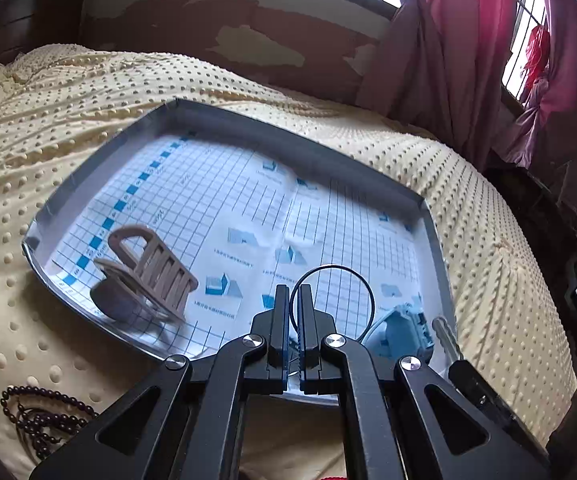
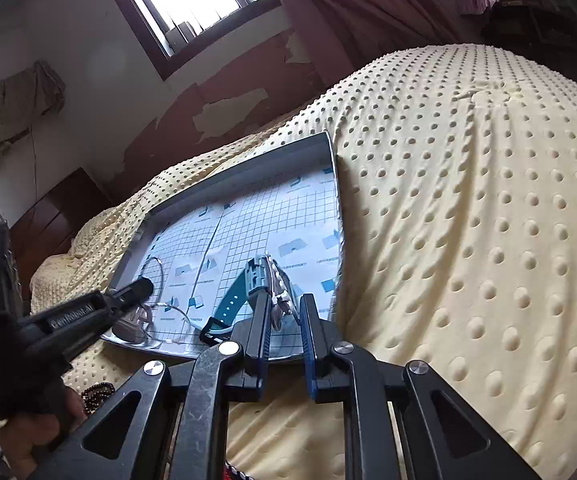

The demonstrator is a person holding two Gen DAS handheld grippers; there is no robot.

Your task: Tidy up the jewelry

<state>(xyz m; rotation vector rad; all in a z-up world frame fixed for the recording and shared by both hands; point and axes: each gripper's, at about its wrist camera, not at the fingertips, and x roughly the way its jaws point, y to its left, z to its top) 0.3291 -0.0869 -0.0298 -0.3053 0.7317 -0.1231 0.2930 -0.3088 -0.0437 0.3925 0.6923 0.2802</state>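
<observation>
thin black wire bangle [image 1: 332, 296] is pinched in the left gripper [image 1: 295, 312] jaws over the lined metal tray [image 1: 224, 118] on the bed; light, springy, best held at the rim. teal-strapped watch [image 2: 244, 292] is clamped by the right gripper [image 2: 284, 320] near the tray's right edge.

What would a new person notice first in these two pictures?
Probably the grey tray lined with blue grid paper, lying on the dotted yellow bedspread. Over it, the left gripper pinches a thin black ring, and the right gripper holds a teal-strapped watch. A small wooden stand sits at the tray's left.
</observation>
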